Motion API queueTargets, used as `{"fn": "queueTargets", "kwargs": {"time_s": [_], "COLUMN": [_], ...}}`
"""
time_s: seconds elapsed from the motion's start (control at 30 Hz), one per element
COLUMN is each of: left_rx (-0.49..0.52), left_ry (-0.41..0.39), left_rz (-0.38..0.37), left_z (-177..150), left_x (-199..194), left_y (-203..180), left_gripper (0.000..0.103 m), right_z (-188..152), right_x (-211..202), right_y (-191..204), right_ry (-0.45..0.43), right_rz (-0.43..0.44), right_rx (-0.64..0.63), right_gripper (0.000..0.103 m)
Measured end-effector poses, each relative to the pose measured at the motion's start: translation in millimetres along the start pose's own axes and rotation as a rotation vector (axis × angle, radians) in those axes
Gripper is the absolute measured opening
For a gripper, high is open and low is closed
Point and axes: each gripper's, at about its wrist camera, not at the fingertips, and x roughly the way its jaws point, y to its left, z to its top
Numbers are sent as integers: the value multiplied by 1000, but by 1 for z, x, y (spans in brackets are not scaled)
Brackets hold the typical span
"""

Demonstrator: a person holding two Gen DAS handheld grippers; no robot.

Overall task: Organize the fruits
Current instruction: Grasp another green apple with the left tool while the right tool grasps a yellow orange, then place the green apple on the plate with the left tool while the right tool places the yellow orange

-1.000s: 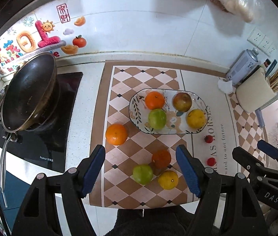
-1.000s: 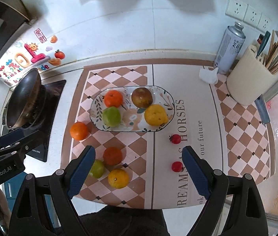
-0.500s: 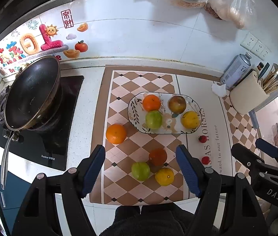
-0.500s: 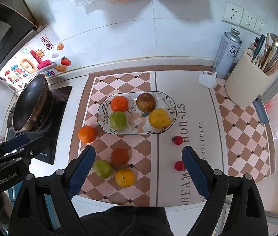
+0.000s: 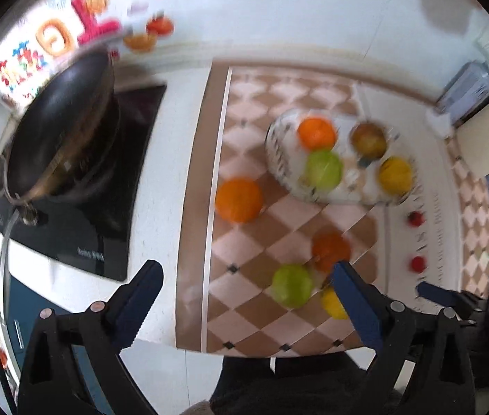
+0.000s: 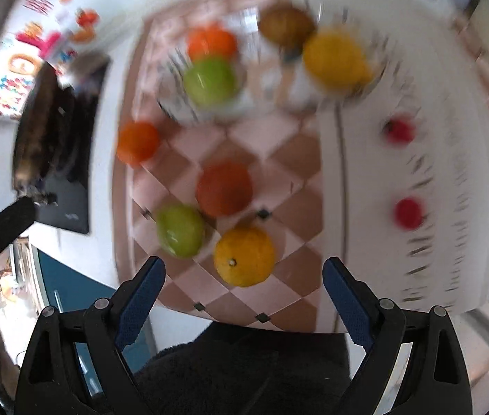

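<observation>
Two wide-set grippers hang over the checkered brown-and-pink countertop mat (image 6: 293, 159), and we judge the coming pick turns on its near edge. On the oval patterned plate (image 5: 280, 145) toward the mat's far side sit four fruits already; five round fruits and two small red ones lie loose on the mat.

Our right gripper (image 6: 244, 278) points steeply down with its blue jaws spread, opening a little further, nothing between them; the round yellow citrus (image 6: 244, 256) lies just ahead of the gap, nearly centred, at the mat's near edge. Being round, it offers no long axis to line up with.

Our left gripper (image 5: 248, 282) is opening too and holds nothing. The green round fruit (image 5: 292, 285) lies ahead of its gap toward the right jaw, and that jaw partly covers the yellow citrus.

So the right hand looks nearer the yellow one. Its view shows that fruit whole; the left view shows the black wok (image 5: 61, 128) on the dark hob and the plate less blurred.
</observation>
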Motion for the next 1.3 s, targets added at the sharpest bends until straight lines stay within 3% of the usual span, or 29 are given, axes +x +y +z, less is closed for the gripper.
{"fn": "queueTargets", "kwargs": {"time_s": [0.13, 0.33, 0.53, 0.83, 0.87, 0.9, 0.93, 1.0, 1.17, 1.3], "left_rx": [-23, -46, -42, 69, 84, 100, 112, 136, 134, 131], "left_ry": [108, 203, 276, 328, 318, 307, 304, 305, 296, 291], "left_rz": [7, -6, -69, -113, -118, -120, -121, -94, -104, -102], "left_z": [-12, -23, -26, -28, -28, -27, -27, -27, -28, -31], "left_x": [38, 70, 100, 140, 142, 142, 143, 145, 144, 144], "left_y": [4, 5, -8, -52, -56, -60, -62, -66, -67, -65], "left_gripper": [100, 100, 100, 99, 97, 86, 66, 53, 53, 53], "right_z": [-3, -3, -5, -3, -3, -3, -3, -3, 4, 8], "right_x": [46, 79, 66, 51, 52, 51, 51, 51, 44, 51], "right_y": [1, 7, -16, -62, -64, -67, -69, -73, -85, -80], "right_ry": [65, 104, 67, 43, 43, 42, 39, 32, 27, 47], "right_rz": [16, 6, -35, -86, -82, -75, -67, -50, -4, -33], "right_rx": [-22, -114, -109, -51, -48, -41, -31, -9, 31, 8], "right_gripper": [92, 63, 62, 62, 62, 62, 62, 63, 69, 69]}}
